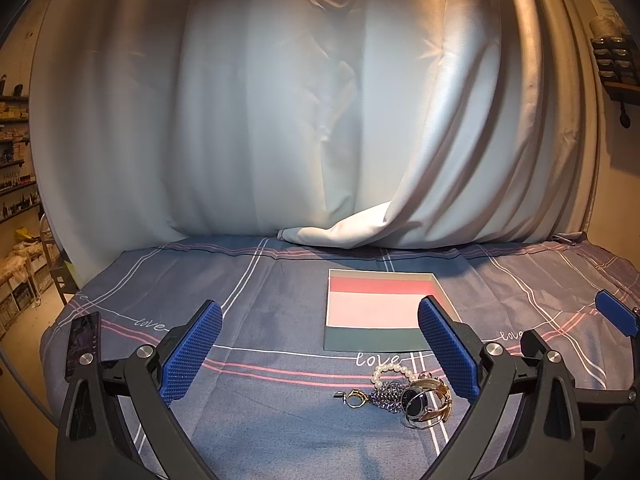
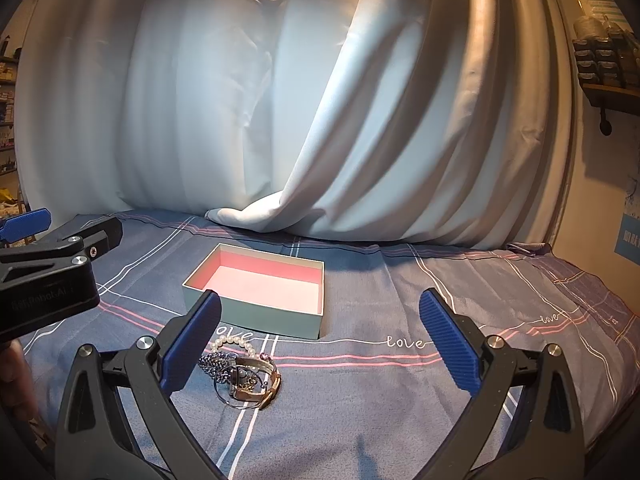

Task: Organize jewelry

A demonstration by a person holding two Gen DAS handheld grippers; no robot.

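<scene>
A small heap of jewelry lies on the checked bedsheet: a pearl bracelet, a gold ring, a dark bead chain and a gold-strapped watch. Behind it stands an open box with a pink inside and nothing in it. My left gripper is open, and the heap sits just inside its right finger. In the right wrist view my right gripper is also open. There the heap, with the watch and pearl bracelet, lies by its left finger, in front of the box.
A pale curtain hangs behind and spills onto the sheet's far edge. A phone rests at the left. Shelves line the left wall, and a wall rack hangs at the right. The sheet drops off at both sides.
</scene>
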